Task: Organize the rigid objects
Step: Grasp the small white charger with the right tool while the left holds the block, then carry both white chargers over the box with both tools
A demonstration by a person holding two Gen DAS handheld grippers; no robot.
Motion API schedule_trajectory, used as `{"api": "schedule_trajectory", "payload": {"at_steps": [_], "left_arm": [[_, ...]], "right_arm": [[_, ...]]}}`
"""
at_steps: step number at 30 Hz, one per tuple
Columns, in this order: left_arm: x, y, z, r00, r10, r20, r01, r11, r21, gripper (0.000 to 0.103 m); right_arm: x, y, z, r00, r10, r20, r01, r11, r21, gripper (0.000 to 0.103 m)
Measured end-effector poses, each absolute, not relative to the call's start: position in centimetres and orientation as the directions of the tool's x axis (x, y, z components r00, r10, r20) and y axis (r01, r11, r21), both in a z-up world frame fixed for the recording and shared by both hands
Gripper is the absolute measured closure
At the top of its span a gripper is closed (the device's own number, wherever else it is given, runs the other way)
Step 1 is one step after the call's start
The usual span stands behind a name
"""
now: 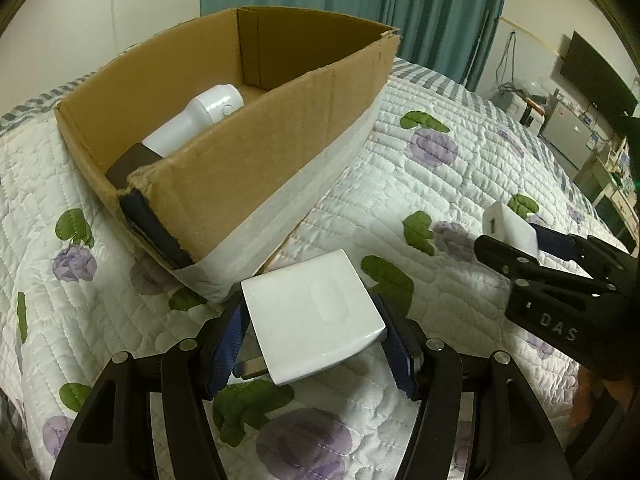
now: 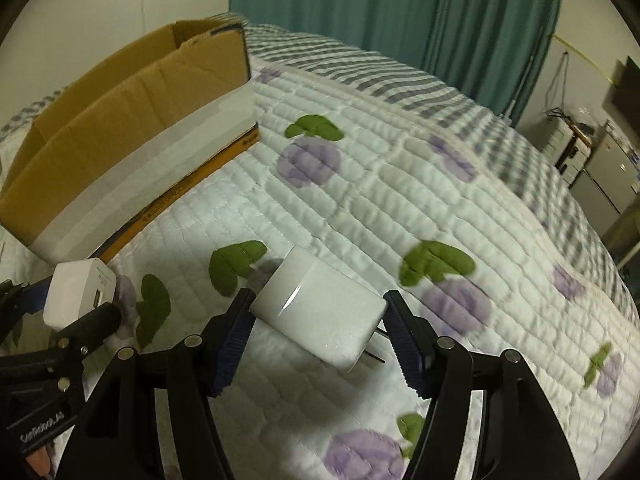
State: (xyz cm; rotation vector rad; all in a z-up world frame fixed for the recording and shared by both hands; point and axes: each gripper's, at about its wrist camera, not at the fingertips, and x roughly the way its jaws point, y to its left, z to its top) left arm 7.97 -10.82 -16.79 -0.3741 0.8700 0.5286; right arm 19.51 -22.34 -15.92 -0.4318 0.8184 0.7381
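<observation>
My left gripper (image 1: 312, 320) is shut on a white square charger (image 1: 316, 312), held just above the quilt at the near corner of a cardboard box (image 1: 260, 152). The right gripper (image 2: 320, 300) is shut on a white plug adapter (image 2: 316, 300) whose metal prongs point back to the right; its blue pads press both sides. In the left wrist view, the right gripper (image 1: 510, 236) and its adapter (image 1: 506, 222) are off to the right. The right wrist view shows the left gripper (image 2: 68, 304) with its charger (image 2: 76, 284) at the far left, in front of the box (image 2: 120, 120).
The box holds a white handheld device (image 1: 200, 116) and a dark flat item (image 1: 128, 164); a dark blue object (image 1: 152, 228) shows at its torn near corner. All lie on a quilted floral bedspread (image 2: 400, 184). A teal curtain (image 2: 380, 8) hangs behind, with a TV (image 1: 592, 76) and cabinets at right.
</observation>
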Motion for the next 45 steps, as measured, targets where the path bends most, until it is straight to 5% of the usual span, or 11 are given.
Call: {"api": "schedule_trajectory", "payload": {"at_steps": [15,29,45], "left_arm": [[6.5,-11.9,-12.5,0.627,0.203,-0.752,-0.491,0.853,-0.179,0.039],[2.0,-8.8,-2.2,0.768,0.070,-0.636,-0.344,0.883,-0.319,0.039],[3.2,3.4,3.2,0.792,-0.013,-0.610,-0.114,0.979,-0.169,0.039]], "right_arm": [[16.4,-28.3,-7.7,0.652,0.323,-0.686,-0.525,0.845,-0.101,0.038],[6.4,-26.8,4.8,0.786,0.174,-0.593,-0.366,0.905,-0.219,0.038],[3.6,-12.9,9.4,0.781,0.315,-0.540,-0.444,0.887,-0.125,0.038]]}}
